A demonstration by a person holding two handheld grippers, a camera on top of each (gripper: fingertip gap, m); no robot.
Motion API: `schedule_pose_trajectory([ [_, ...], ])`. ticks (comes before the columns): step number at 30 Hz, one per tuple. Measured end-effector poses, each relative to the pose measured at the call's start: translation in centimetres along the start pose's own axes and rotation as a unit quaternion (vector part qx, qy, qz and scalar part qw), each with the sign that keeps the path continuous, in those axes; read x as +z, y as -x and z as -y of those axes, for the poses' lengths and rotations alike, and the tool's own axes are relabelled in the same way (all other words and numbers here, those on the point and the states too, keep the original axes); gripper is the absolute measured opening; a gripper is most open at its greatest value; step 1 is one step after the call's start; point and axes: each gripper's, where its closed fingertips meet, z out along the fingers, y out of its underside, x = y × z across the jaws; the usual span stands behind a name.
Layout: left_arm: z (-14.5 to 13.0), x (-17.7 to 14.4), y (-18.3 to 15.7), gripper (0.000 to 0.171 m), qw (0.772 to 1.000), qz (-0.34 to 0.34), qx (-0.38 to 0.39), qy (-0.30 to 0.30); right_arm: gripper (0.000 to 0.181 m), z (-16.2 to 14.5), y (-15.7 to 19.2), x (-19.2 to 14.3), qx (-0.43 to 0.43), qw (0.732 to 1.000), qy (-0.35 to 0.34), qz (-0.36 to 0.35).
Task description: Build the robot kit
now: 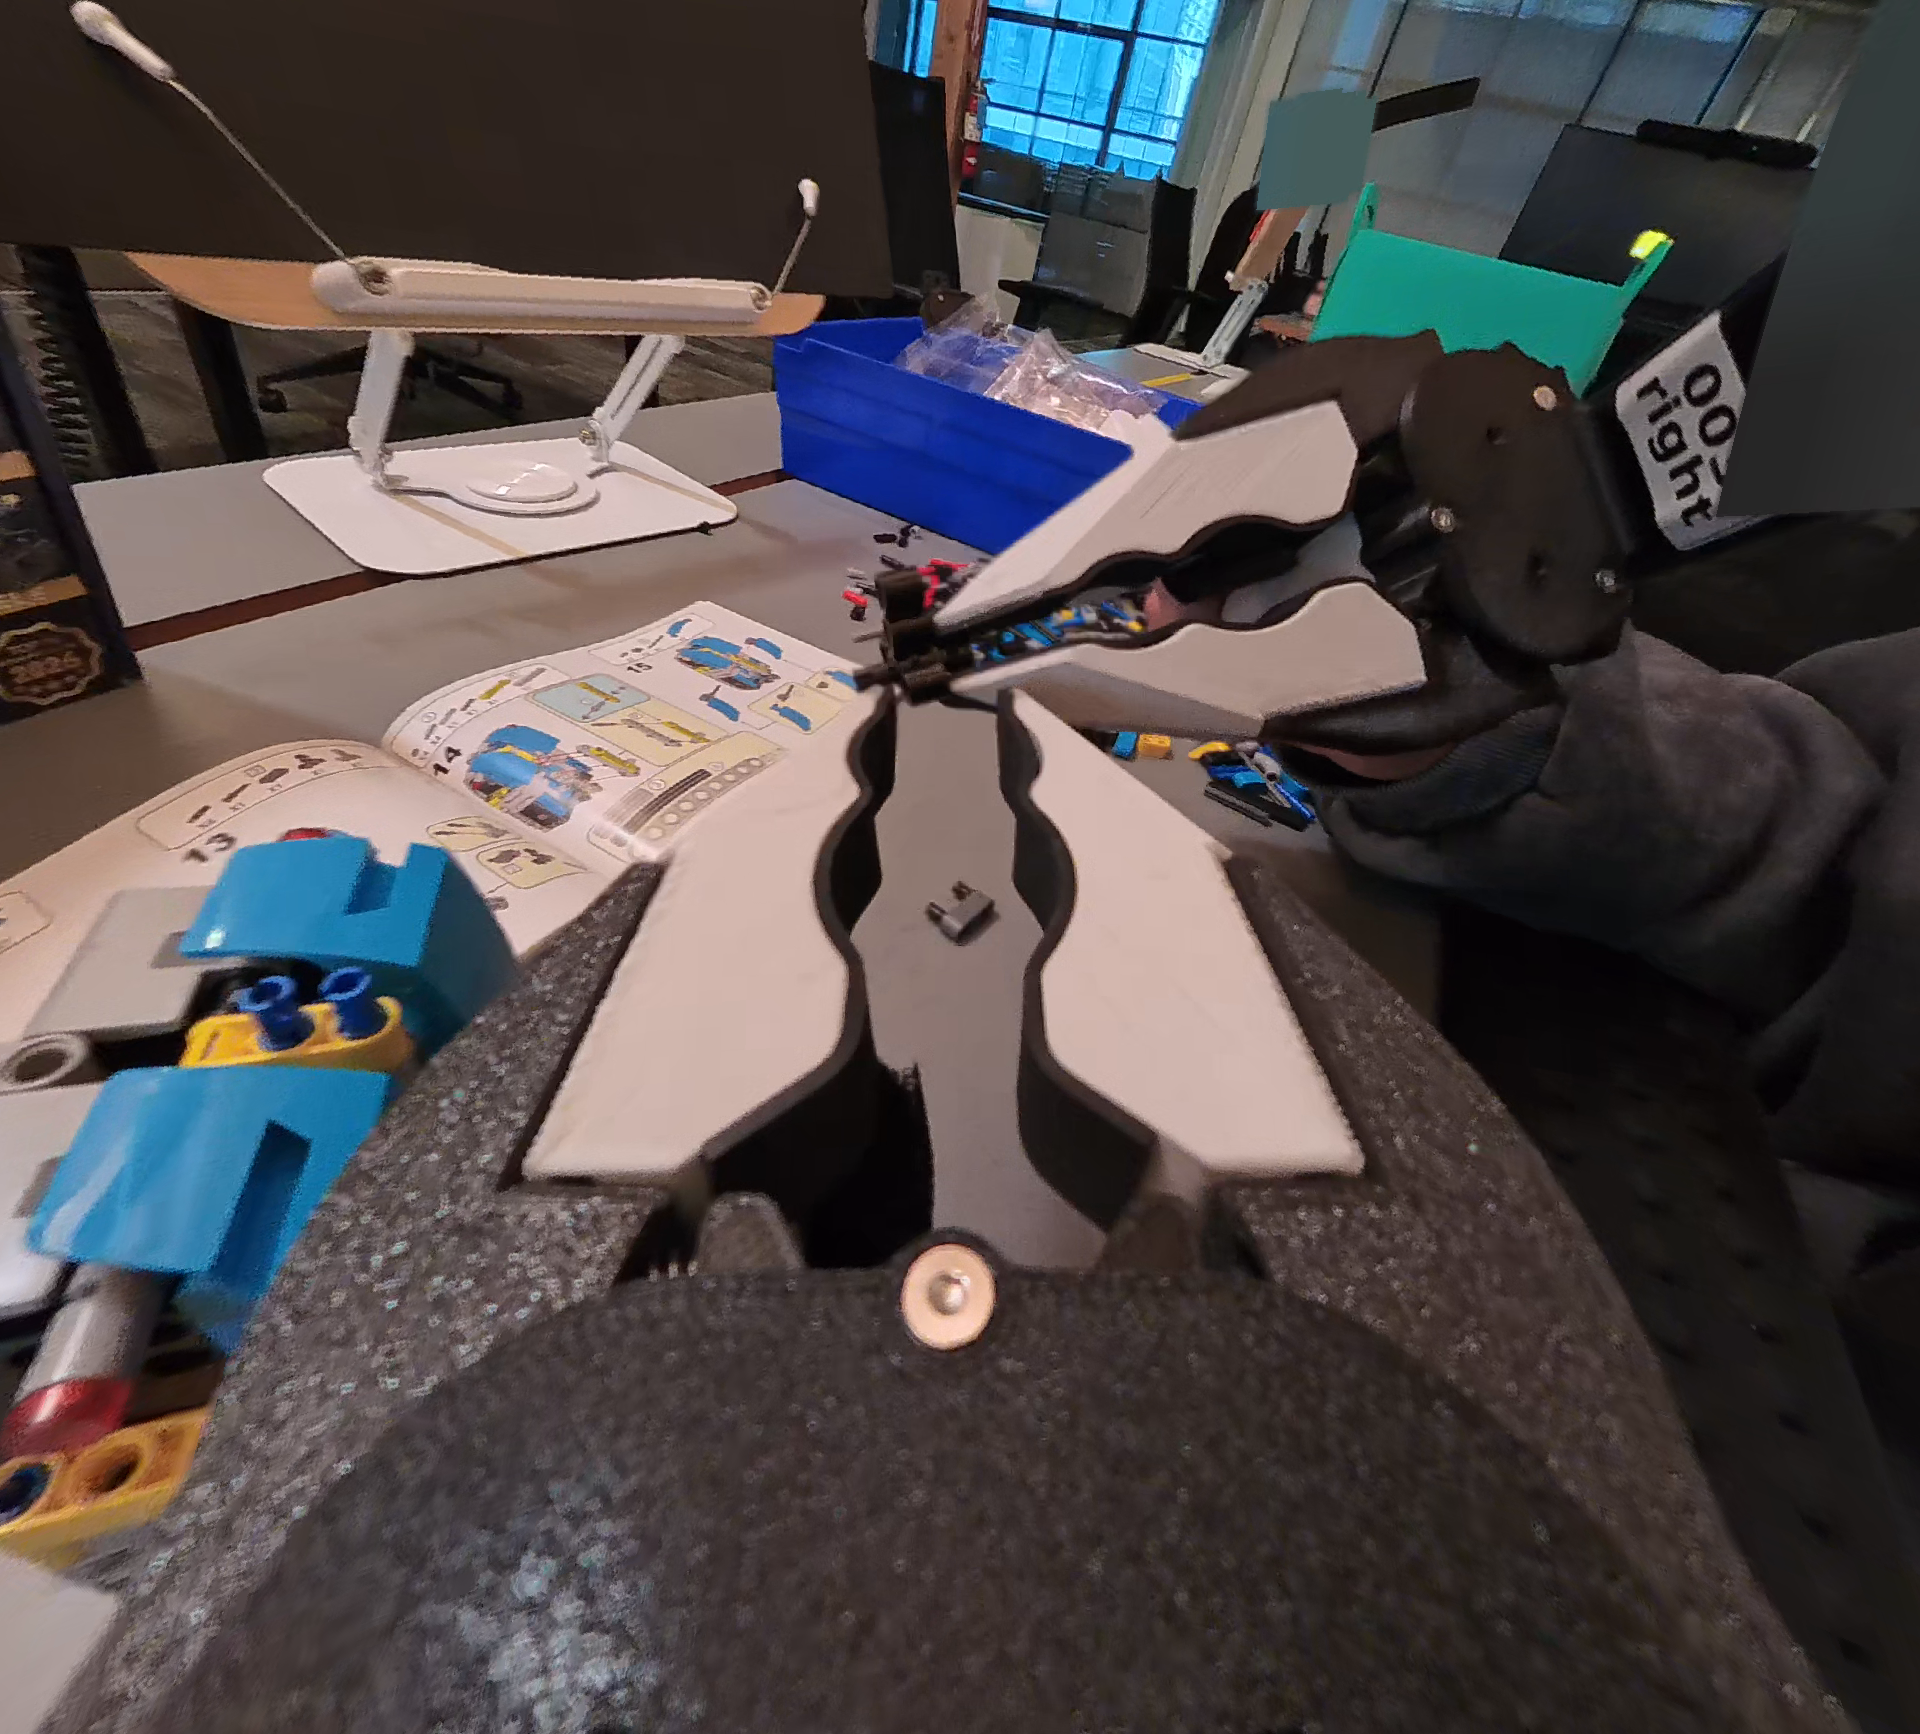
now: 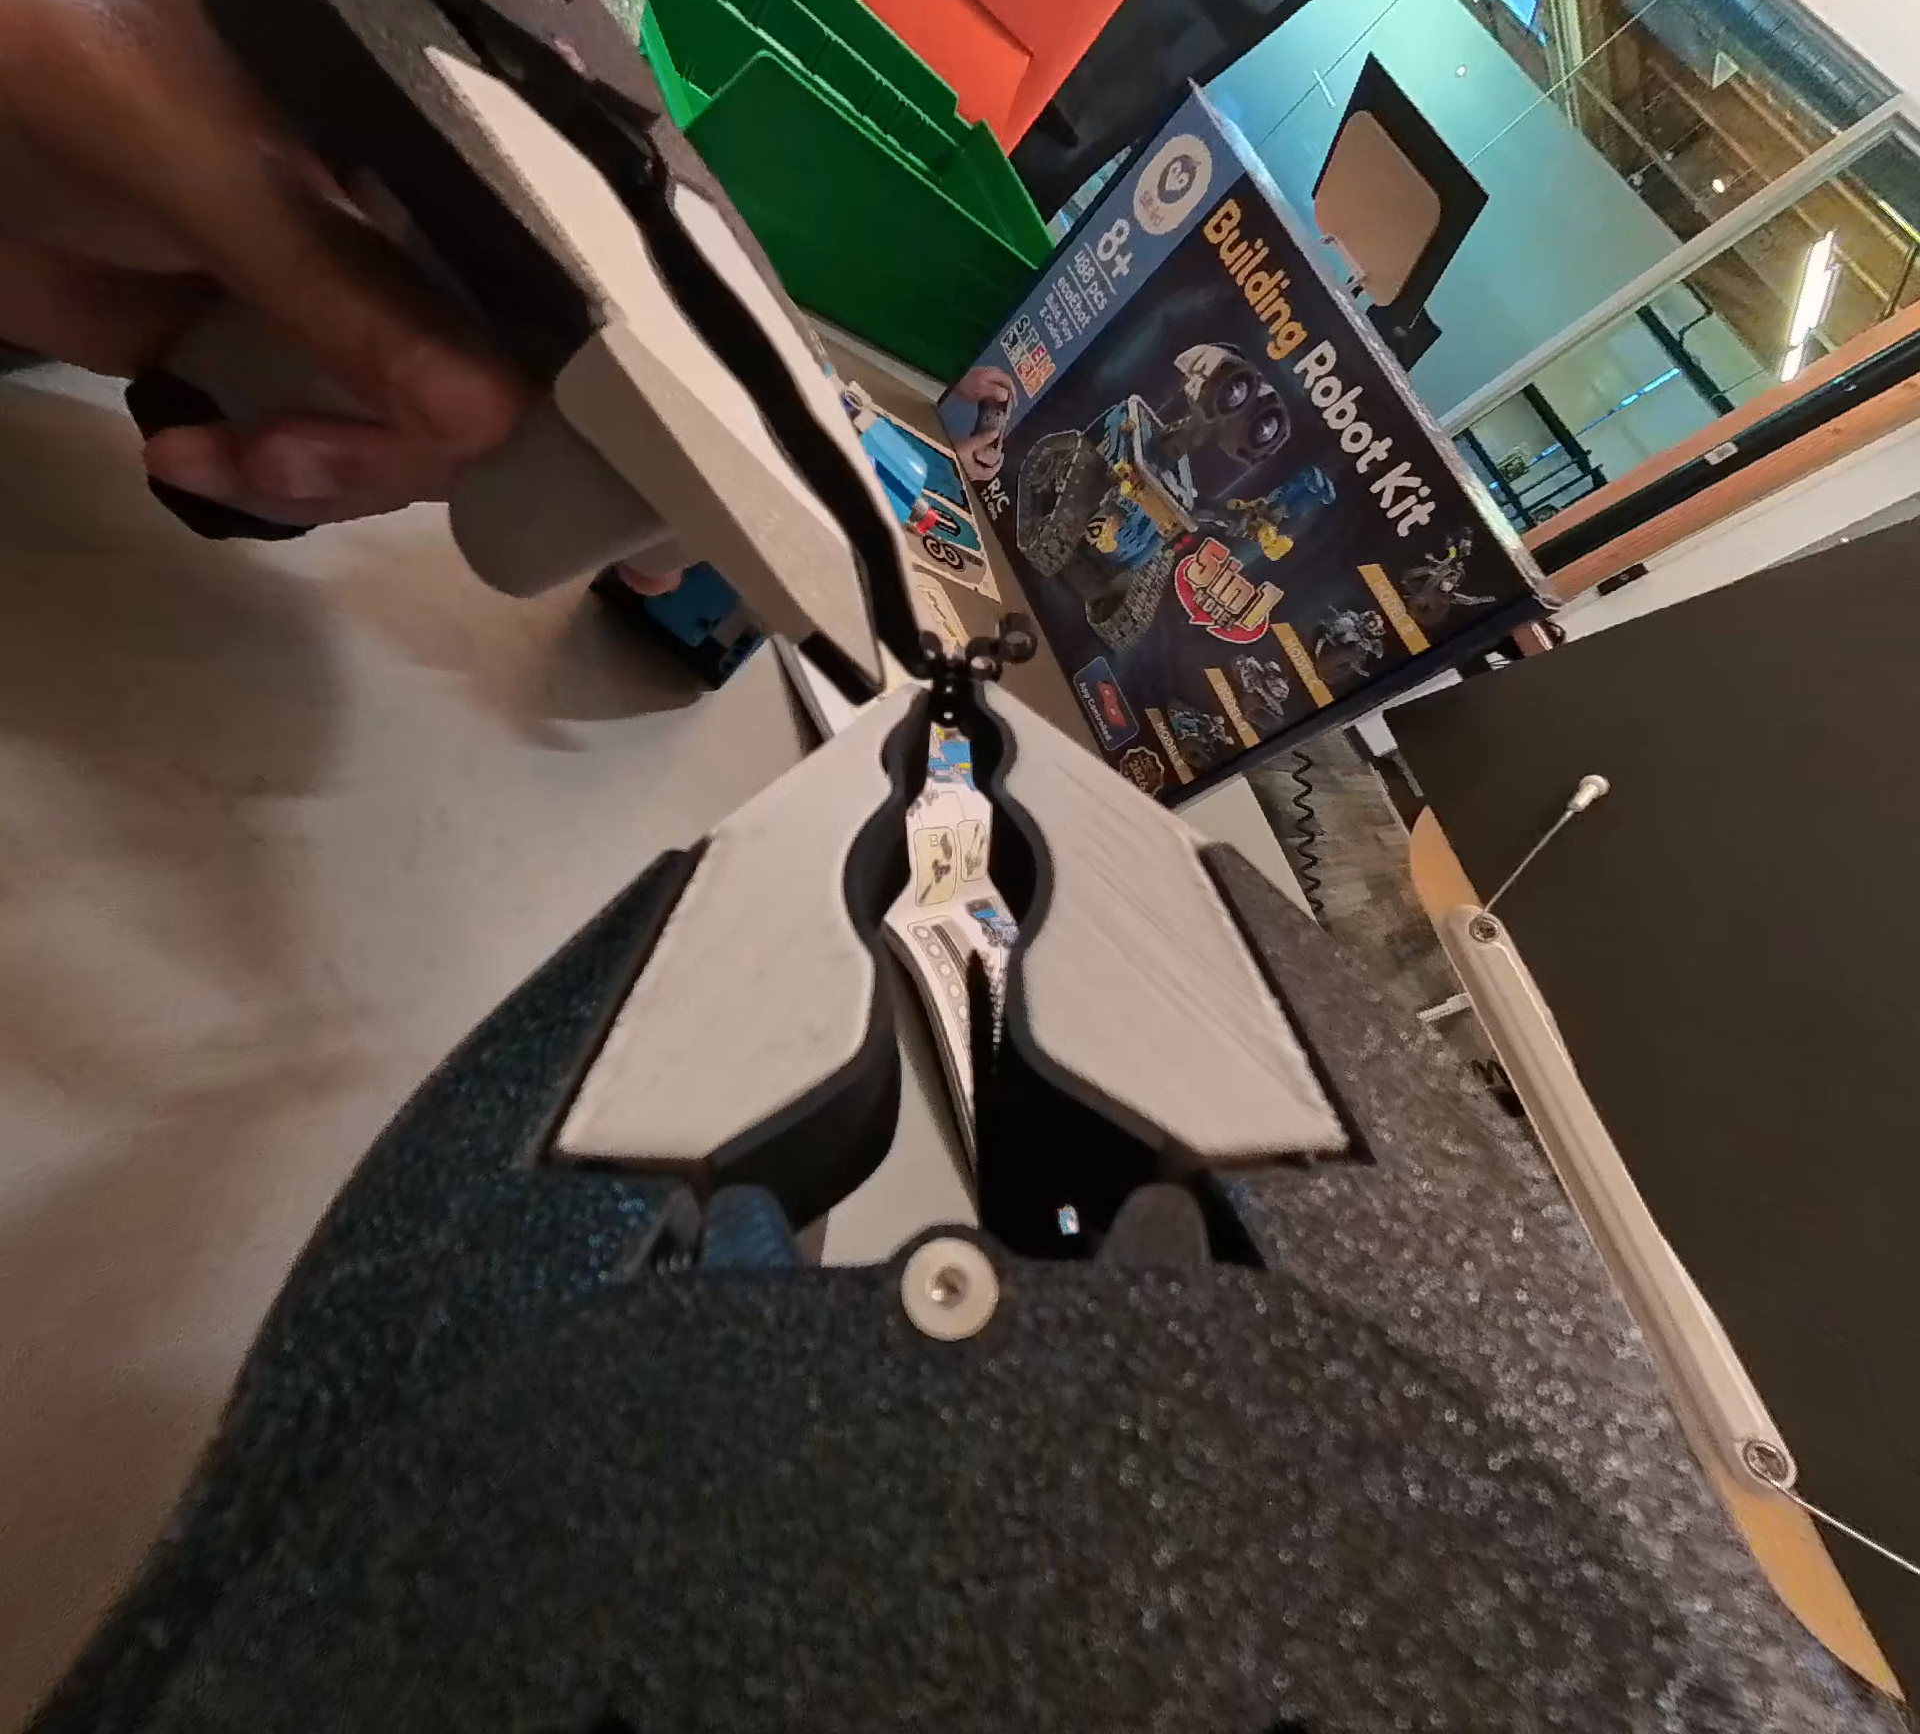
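Note:
My right gripper (image 2: 956, 699) is shut on a small black connector piece (image 2: 964, 654), which sticks out past its tips. In the left wrist view the right gripper (image 1: 940, 645) comes in from the right, held by a hand in a dark sleeve, with the black piece (image 1: 902, 635) at its tips. My left gripper (image 1: 951, 699) is open by a narrow gap. Its tips sit just under the black piece, close to it or touching it. In the right wrist view the left gripper (image 2: 883, 635) reaches in from the upper left. Another small black part (image 1: 961, 915) lies on the table between my left fingers.
An open instruction booklet (image 1: 520, 749) lies on the grey table. A blue and yellow part-built model (image 1: 260, 1061) is at the left. Loose pieces (image 1: 1247, 770), a blue bin (image 1: 935, 437), a white stand (image 1: 499, 479), the kit box (image 2: 1247, 489) and green bins (image 2: 831, 157) stand around. Only a small space, under 4 cm, lies between the two pairs of fingers.

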Motion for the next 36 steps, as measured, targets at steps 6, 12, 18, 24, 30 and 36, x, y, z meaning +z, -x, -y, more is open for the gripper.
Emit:
schedule_pose_trajectory([
  [6,0.0,-0.1,0.3,0.008,1.0,0.004,0.008,-0.002,0.006,0.3,0.1,0.0,0.031,0.999,-0.014,0.011],
  [12,0.3,-0.2,0.0,0.009,1.0,0.001,0.029,-0.01,0.006,0.6,0.2,-0.3,0.055,0.997,-0.033,0.031],
  [18,0.5,-0.3,-0.3,0.009,1.0,-0.014,0.017,-0.016,0.007,0.7,0.2,-0.5,-0.007,0.999,-0.045,-0.001],
  [24,1.2,-0.5,-0.7,0.013,0.998,-0.049,-0.027,-0.037,0.006,1.2,0.0,-0.8,-0.089,0.992,-0.06,-0.061],
  [30,2.1,-0.9,-1.2,0.01,0.985,-0.11,-0.12,-0.065,0.006,1.9,-0.1,-1.3,-0.113,0.987,-0.084,-0.078],
  [36,3.8,-1.8,-1.9,0.015,0.911,-0.24,-0.317,-0.11,0.006,3.6,-0.5,-2.3,-0.27,0.939,-0.099,-0.189],
])
